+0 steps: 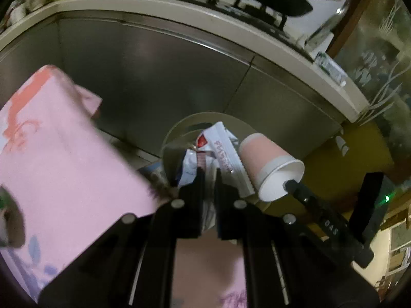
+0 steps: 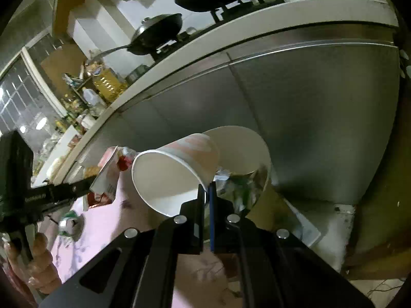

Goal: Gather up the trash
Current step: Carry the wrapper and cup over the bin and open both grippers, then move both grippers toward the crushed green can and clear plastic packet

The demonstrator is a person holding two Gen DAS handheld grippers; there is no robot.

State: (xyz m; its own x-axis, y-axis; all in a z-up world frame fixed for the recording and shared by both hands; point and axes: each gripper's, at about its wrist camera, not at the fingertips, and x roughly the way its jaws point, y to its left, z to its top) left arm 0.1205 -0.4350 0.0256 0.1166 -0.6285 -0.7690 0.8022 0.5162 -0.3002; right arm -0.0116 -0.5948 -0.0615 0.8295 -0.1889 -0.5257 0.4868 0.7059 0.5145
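Wrapper pinched (left jaws); cup likewise

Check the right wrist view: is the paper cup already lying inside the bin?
No. The right gripper pinches the cup by its rim, tilted in the air beside the bin.

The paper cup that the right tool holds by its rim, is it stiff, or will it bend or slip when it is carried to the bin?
The paper cup looks empty, so probably very light. The right tool pinches only its thin rim wall, which may flex or crease under pressure. It hangs tilted on its side over the trash bin, so it could swing or slip if moved fast.
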